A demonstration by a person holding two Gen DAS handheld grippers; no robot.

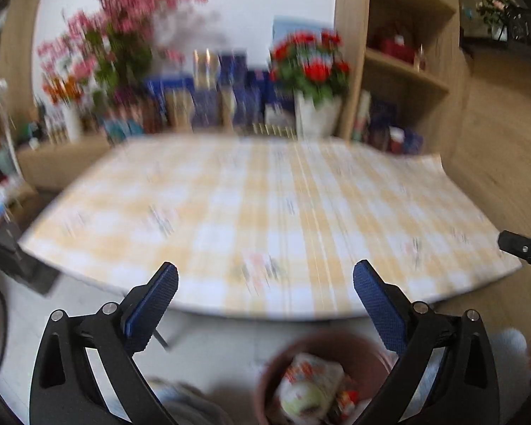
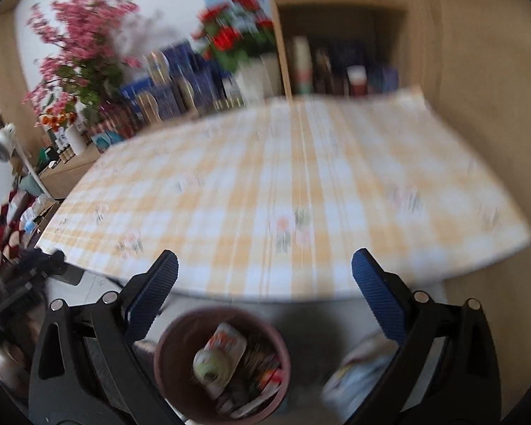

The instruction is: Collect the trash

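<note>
Both my left gripper [image 1: 265, 285] and right gripper [image 2: 264, 283] gape empty; binned wrappers [image 2: 223, 357] look light, crinkly, best pinched at an edge.

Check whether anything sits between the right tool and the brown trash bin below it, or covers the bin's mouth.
Nothing visible does. The right tool is open and empty, and the bin stands on the floor below it with no lid, showing a can and wrappers inside. The checked tablecloth beyond looks bare, though the picture is blurred.
</note>
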